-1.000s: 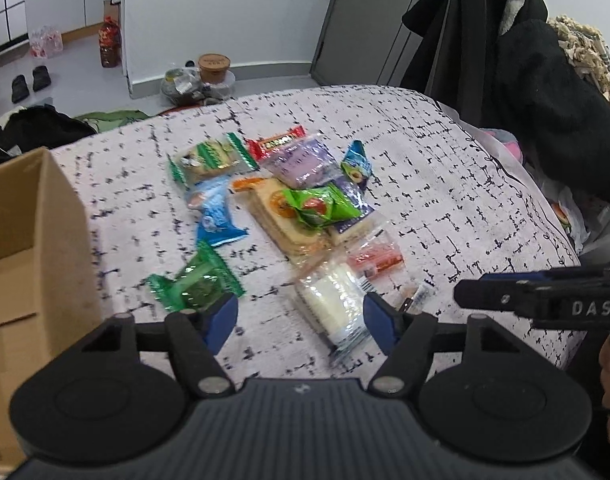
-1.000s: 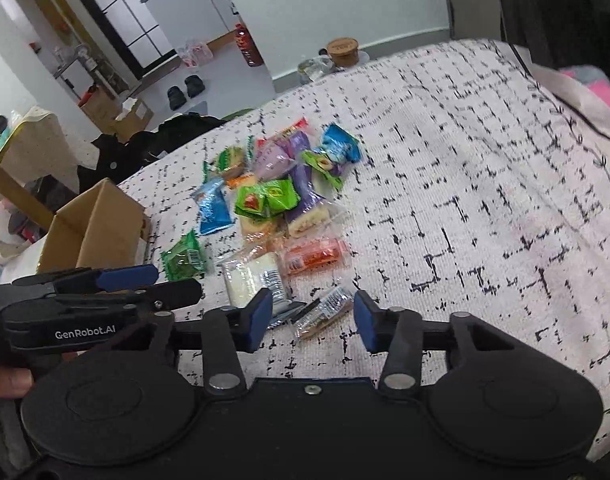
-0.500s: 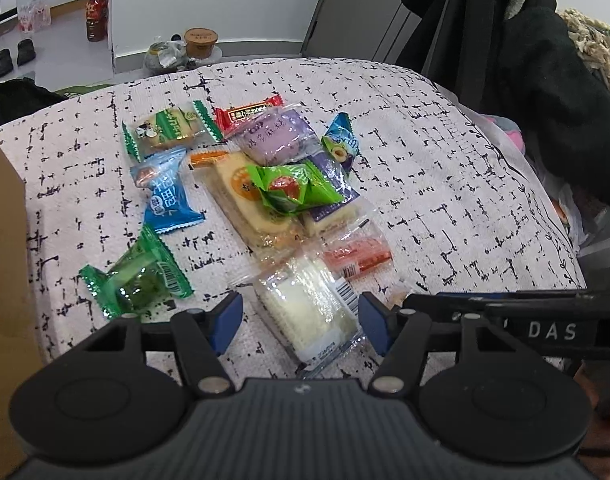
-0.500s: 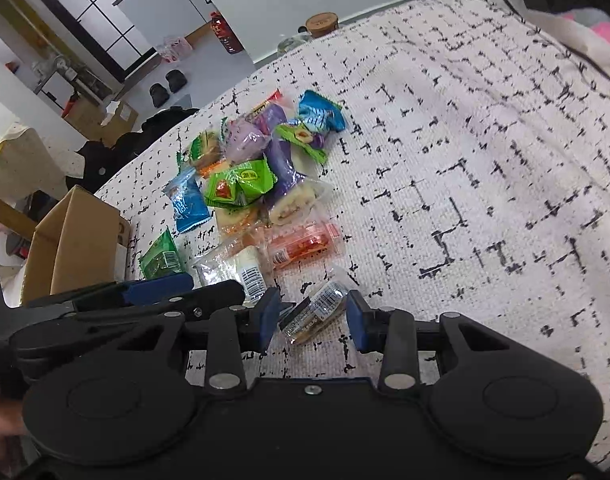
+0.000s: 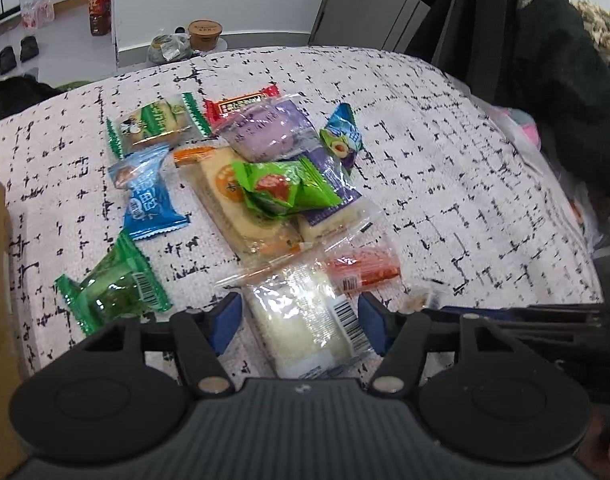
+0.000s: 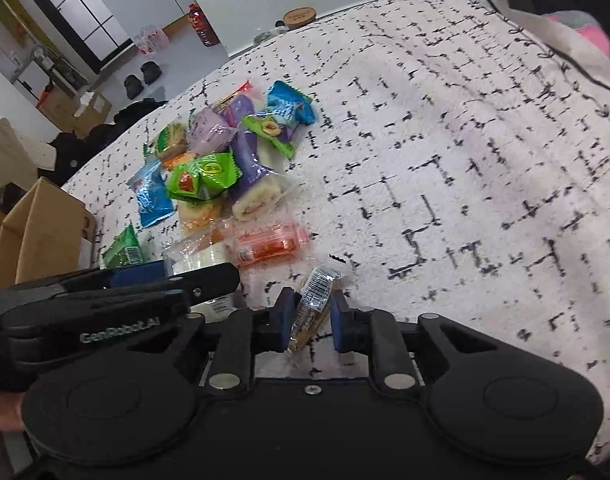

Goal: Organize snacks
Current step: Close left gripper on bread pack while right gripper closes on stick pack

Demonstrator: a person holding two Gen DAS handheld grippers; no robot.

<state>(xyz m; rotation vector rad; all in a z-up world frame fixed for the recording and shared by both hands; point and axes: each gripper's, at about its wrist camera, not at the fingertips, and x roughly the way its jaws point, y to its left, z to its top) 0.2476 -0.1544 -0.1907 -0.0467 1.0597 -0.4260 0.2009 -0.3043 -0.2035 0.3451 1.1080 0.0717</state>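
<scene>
Most snacks [image 5: 273, 184] are left piled mid-bed, cardboard box [image 6: 37, 232] far left; right gripper [image 6: 311, 316] is closing on a small packet [image 6: 315, 300], left gripper [image 5: 301, 320] spread around the white pack [image 5: 305, 320], nothing boxed yet, apparently

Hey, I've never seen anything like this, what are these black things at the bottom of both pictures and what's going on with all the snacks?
There is no robot here. A person holds a two-finger gripping tool in each hand, and each tool carries a wide-angle camera looking forward along its fingers. One picture comes from the left tool, the other from the right tool; the black shapes at the bottom are the tools themselves.

Wrapped snacks lie in a loose pile on a white cloth with black flecks, and a cardboard box stands beside them.

The left tool's fingers straddle a clear packet with a white filling without pressing on it. The right tool's jaws are closing around a small clear-wrapped snack, which already sits tilted between the blue pads.
</scene>
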